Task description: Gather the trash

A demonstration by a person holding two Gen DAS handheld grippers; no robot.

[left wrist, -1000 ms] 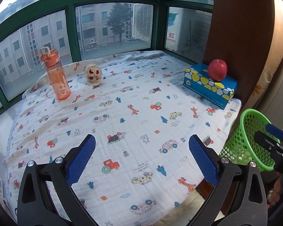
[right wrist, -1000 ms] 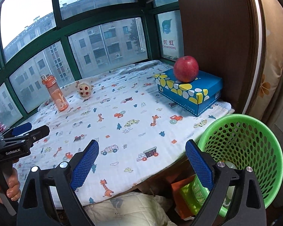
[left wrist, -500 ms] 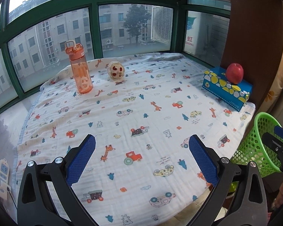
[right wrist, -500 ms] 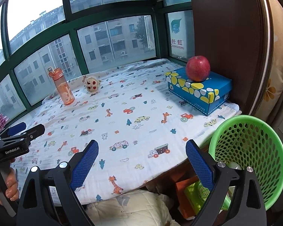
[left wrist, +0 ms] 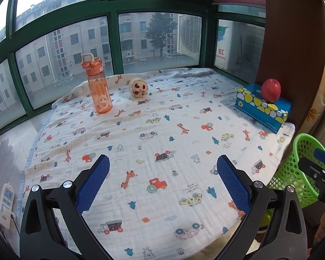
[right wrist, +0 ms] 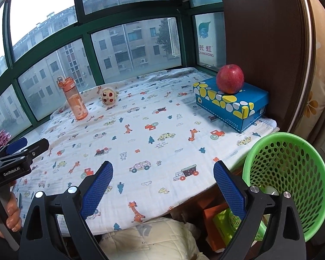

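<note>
A green perforated basket [right wrist: 290, 177] stands off the table's right front corner, also seen as the basket [left wrist: 301, 171] in the left wrist view. Something pale lies at its bottom, partly hidden. My left gripper [left wrist: 162, 173] is open above the near part of the printed cloth [left wrist: 162, 130], nothing between its blue pads. My right gripper [right wrist: 162, 177] is open too, hovering over the cloth's front edge just left of the basket. A crumpled white ball with red marks [left wrist: 138, 88] lies far back on the cloth.
An orange water bottle [left wrist: 97, 86] stands at the back left. A red apple [right wrist: 230, 78] rests on a blue patterned box [right wrist: 231, 104] at the back right by a brown panel. Windows close off the back. A remote [left wrist: 6, 203] lies at the left edge.
Both grippers have drawn back and swung left, so the bottle, ball and box now sit nearer the middle of each view. Both stayed open and empty.
</note>
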